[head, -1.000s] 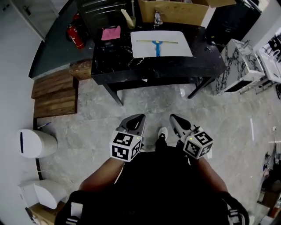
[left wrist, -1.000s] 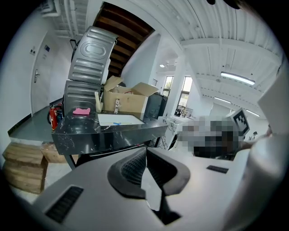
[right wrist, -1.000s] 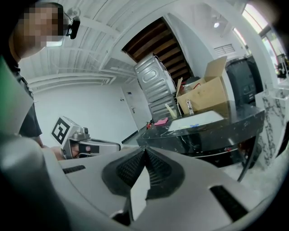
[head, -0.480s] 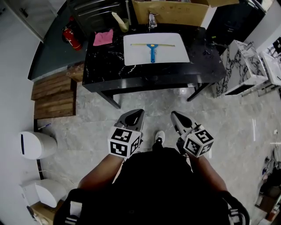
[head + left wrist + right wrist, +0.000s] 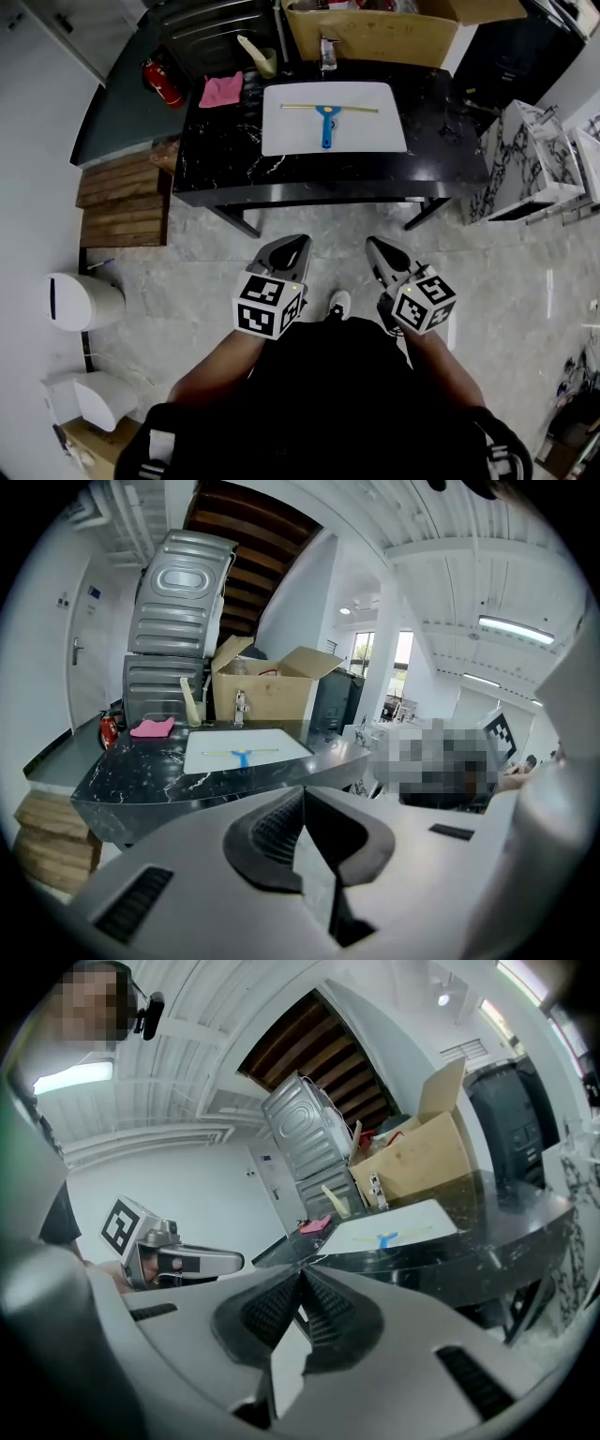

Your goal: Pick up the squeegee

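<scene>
Approach step: we're well short of the table (image 5: 441,141), left tongs (image 5: 296,247) and right tongs (image 5: 374,247) clenched empty; next we probably reach the squeegee (image 5: 327,118) and open up.

Squeegee (image 5: 326,118) on mat (image 5: 380,137) on table (image 5: 442,127); cloth (image 5: 221,90) left of mat

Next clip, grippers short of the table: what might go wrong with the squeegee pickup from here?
1. The left gripper and right gripper both have jaws shut and empty; arriving at the squeegee that way would likely just shove it.
2. It lies flat on the white board, so a low grab may scrape or shift the board.
</scene>
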The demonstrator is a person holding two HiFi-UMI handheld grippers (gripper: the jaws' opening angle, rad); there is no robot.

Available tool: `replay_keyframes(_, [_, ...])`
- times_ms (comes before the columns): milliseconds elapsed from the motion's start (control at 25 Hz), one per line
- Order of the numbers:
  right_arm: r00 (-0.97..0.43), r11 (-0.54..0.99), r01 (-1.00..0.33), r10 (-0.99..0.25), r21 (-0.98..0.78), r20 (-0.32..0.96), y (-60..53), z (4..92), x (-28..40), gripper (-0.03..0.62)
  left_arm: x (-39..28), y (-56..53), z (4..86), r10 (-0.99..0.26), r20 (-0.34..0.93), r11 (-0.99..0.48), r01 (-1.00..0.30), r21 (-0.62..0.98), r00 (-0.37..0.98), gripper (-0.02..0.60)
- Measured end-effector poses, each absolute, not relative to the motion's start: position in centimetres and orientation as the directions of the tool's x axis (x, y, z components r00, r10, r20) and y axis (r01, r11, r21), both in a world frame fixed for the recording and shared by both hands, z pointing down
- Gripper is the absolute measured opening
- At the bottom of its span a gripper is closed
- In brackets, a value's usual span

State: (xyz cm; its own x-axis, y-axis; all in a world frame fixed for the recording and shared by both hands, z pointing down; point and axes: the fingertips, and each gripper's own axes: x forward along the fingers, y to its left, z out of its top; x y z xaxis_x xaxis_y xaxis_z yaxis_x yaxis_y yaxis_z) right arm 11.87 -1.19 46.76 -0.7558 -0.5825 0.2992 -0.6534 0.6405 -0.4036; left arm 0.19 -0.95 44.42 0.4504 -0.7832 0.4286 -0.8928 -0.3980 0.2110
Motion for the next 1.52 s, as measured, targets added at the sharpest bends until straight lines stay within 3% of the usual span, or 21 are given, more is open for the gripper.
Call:
replay_keyframes(800, [-0.798, 0.661, -0.6, -0.536, -0.45, 0.277, -5.3, 47.7, 12.9, 0.009, 1.0, -3.8, 44.8, -0.806, 0.452, -0.334, -0.924, 0.188, 0.383, 0.017])
replay_keyframes(1520, [-0.751, 0.632, -0.659, -0.573, -0.407, 0.328, -13.7, 47.6, 11.1, 0.009, -0.7, -13.8, 45.3, -0.769, 0.446, -0.405, -0.889, 0.216, 0.458, 0.017])
